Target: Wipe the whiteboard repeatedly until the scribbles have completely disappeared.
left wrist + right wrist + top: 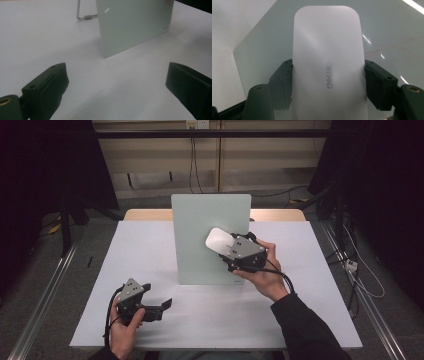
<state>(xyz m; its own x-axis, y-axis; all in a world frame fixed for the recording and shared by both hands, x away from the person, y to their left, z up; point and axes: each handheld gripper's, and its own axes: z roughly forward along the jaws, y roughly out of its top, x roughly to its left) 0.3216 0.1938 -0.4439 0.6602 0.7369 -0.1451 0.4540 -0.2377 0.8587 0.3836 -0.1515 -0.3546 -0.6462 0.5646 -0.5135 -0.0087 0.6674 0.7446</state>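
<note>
A pale green glass board [200,235] stands tilted on a wire stand in the middle of the white table [150,250]. My right gripper [225,246] is shut on a white eraser [218,240], a flat rounded block, and holds it against the board's face near its right side. In the right gripper view the white eraser [328,65] sits clamped between both jaws, with the board [387,30] right behind it. My left gripper [157,301] rests open near the table's front left. Its view looks at the board's lower corner [132,27] from a distance.
The board's wire stand [83,17] shows behind its left edge. A wooden strip [145,214] runs along the table's far edge. Dark curtains and metal frame legs flank the table, and cables lie on the floor at the right [352,265].
</note>
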